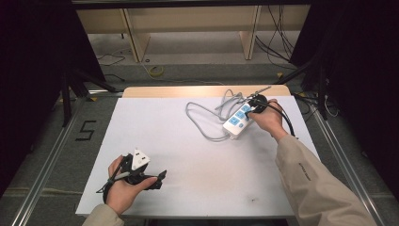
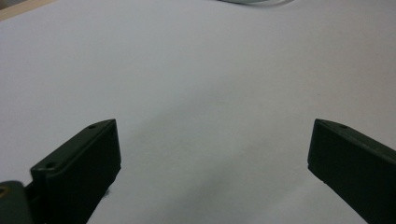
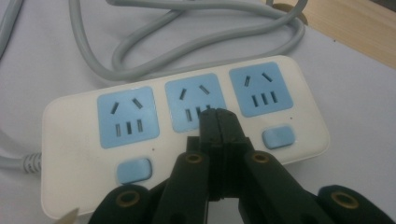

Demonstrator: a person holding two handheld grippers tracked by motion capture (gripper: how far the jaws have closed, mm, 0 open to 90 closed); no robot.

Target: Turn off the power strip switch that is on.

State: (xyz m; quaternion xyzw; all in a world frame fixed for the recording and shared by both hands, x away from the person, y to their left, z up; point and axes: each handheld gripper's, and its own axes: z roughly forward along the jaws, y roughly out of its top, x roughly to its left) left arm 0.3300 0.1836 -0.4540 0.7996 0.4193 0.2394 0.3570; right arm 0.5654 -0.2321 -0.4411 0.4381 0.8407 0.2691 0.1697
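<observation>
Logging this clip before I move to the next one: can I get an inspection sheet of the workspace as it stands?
Surface: white table top, wooden strip along its far edge; a small dark speck near the front right.
Job's things: white power strip with three blue sockets and blue switch buttons, lying flat at the far right.
Clutter: nothing seen.
Grippers: right gripper shut, tips over the middle socket's switch area; contact cannot be told. Left gripper open, nothing between its jaws, held low at the front left.
Cables: the strip's grey cord lies in loose loops to its left.
Surroundings: dark curtains at the sides, wooden shelving behind, loose wires on the floor.
</observation>
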